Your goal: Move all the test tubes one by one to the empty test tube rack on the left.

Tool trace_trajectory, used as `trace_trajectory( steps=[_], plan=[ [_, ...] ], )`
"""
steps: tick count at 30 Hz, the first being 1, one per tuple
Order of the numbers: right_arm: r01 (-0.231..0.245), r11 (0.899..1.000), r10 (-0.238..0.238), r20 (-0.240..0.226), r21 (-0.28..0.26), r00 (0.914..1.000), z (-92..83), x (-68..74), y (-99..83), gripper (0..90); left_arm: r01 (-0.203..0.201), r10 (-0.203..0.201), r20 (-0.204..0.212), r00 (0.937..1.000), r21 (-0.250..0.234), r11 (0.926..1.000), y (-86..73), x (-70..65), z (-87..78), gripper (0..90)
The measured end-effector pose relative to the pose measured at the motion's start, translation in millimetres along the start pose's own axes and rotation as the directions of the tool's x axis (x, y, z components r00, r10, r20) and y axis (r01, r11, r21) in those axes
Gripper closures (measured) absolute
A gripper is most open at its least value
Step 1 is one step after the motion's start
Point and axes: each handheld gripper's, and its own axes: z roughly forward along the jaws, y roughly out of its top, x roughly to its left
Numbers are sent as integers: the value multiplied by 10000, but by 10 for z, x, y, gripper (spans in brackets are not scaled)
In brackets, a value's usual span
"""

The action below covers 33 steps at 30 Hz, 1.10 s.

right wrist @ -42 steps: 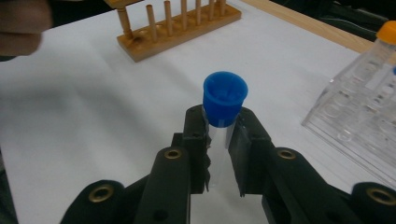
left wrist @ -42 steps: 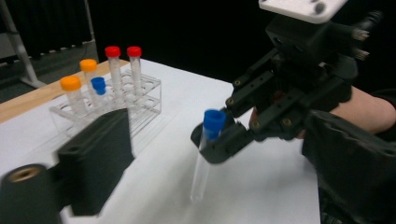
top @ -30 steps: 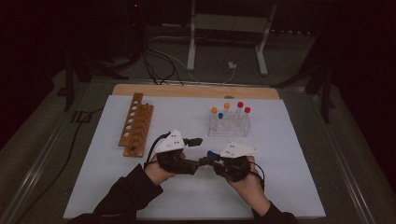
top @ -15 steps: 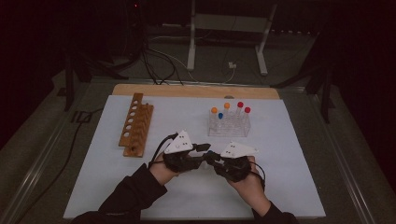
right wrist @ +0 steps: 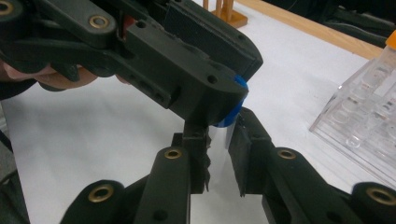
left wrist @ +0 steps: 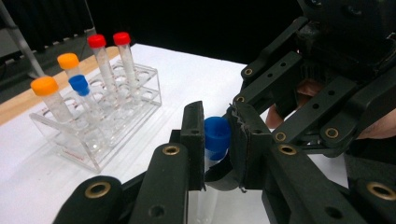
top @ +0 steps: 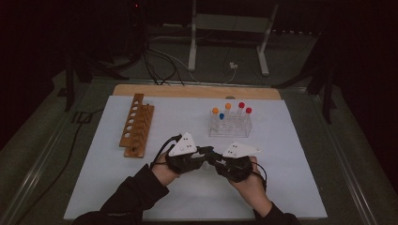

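Blue-capped tube (left wrist: 217,135), grippers now closer (both gripping)

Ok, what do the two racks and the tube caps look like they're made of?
Left rack: seemingly wood, by its matte orange-brown look. Tube rack: clear, glossy plastic, probably acrylic, since the table shows through it. Blue cap between the left claw's jaws: opaque, smooth, likely moulded plastic.

High view overhead, gripper views close, sharing rack (left wrist: 95,126)
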Motion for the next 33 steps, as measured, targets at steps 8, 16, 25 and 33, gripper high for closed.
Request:
trace_trajectory(
  steps=[8, 16, 25, 33],
  plan=[
    [-334, 9992, 335, 58, -214, 9994, -16, -24, -42, 517, 154, -164, -367, 9992, -273, 9995, 36, 62, -88, 775],
    [-470, 9961, 502, 409, -746, 9979, -126, -61, -81, 253, 449, -472, -835, 9954, -297, 9986, 22, 212, -222, 775],
    [-778, 9913, 835, 510, -1057, 9952, -162, -93, -112, 17, 631, -657, -1451, 9872, -227, 9977, 10, 400, -388, 775],
    [-751, 9907, 803, 422, -1137, 9959, -166, -106, -114, 0, 764, -827, -2140, 9733, -376, 9964, 62, 627, -580, 775]
  ],
)
